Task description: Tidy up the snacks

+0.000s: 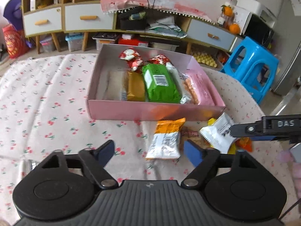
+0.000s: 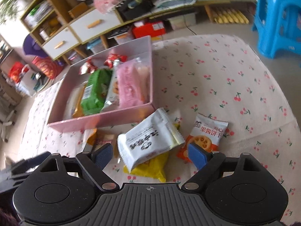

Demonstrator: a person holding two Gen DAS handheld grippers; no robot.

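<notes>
Nearest the lens in the left wrist view, the left tongs (image 1: 148, 151) are seen spread apart with nothing between them, hovering over the cherry-print tabletop (image 1: 47, 98) just short of an orange-and-white packet (image 1: 165, 139) that lies flat in front of the pink box (image 1: 156, 113). Further right, a white packet (image 2: 150, 141) is found resting on a yellow packet (image 2: 150, 166), and the right tongs (image 2: 150, 155) are held wide open around it, the pads not yet pressing on it. Just beside these, to the right, an orange biscuit packet (image 2: 205, 135) lies on the cloth. Inside the box, several snacks are already laid in a row: a gold packet (image 1: 135, 88), a green packet (image 1: 160, 82), a pink packet (image 1: 201, 88) and some red-wrapped sweets (image 1: 131, 56) at the back. The task is judged to be well over halfway: most of the snacks are boxed, while at least four packets remain outside, close to the near wall. Room is still visible at the left end of the box.
</notes>
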